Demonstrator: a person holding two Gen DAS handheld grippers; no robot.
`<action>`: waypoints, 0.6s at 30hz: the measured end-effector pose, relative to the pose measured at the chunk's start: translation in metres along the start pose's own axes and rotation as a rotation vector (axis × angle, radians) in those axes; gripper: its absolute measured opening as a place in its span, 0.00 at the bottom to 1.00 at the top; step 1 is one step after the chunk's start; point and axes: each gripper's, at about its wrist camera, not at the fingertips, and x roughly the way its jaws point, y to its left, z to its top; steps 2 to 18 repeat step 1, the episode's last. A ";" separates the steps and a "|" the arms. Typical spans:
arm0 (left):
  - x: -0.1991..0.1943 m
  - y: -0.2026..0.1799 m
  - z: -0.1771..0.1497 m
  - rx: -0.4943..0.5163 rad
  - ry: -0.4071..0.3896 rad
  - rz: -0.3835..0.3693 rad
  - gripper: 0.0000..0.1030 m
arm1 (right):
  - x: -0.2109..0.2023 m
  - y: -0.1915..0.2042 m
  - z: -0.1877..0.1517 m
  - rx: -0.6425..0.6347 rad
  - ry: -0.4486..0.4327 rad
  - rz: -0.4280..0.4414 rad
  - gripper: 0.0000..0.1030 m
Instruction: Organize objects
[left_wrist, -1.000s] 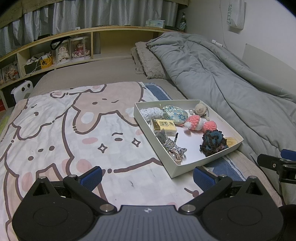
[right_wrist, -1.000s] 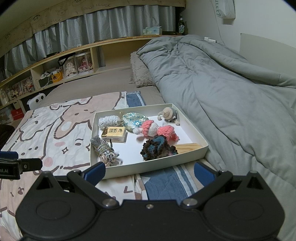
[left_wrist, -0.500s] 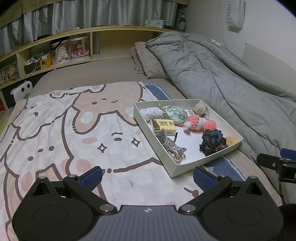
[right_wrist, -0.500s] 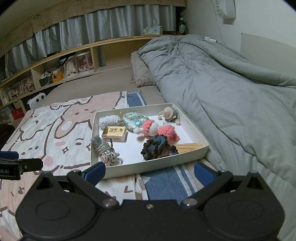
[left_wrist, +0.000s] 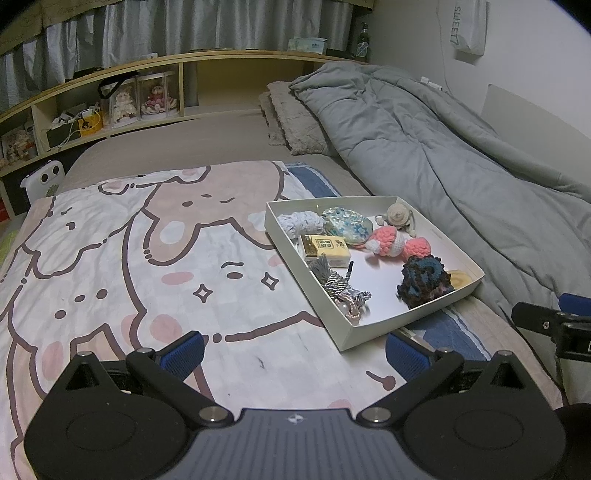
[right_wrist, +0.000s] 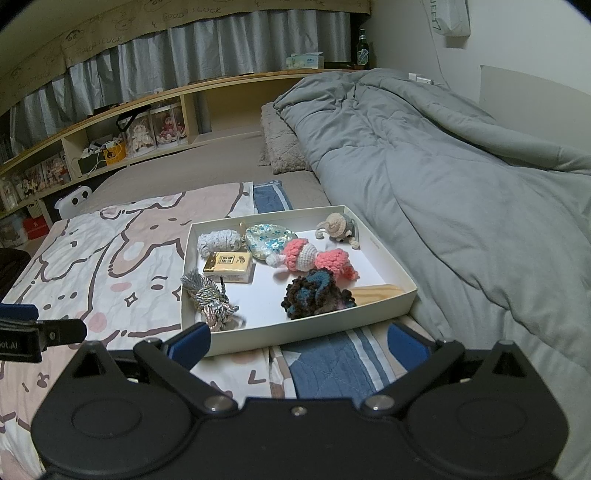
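Sitting just beyond open right gripper (right_wrist: 299, 343): tray (right_wrist: 295, 334), seemingly untouched

Bed (left_wrist: 207, 147) w/ cartoon blanket (left_wrist: 147, 258), grey duvet (right_wrist: 461, 192), pillow (left_wrist: 295, 122) & white tray (right_wrist: 207, 345) on top.

Each claw, left claw (left_wrist: 293, 349) and right claw (right_wrist: 298, 341), has 2 black arms with silver pivot screws, ribbed blue pads (left_wrist: 183, 349), round black housings.
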 end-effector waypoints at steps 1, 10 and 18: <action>0.000 0.000 0.000 0.000 0.000 0.002 1.00 | 0.000 0.000 0.000 0.000 0.000 0.000 1.00; 0.000 0.000 0.000 0.000 0.000 0.002 1.00 | 0.000 0.000 0.000 0.000 0.000 0.000 1.00; 0.000 0.000 0.000 0.000 0.000 0.002 1.00 | 0.000 0.000 0.000 0.000 0.000 0.000 1.00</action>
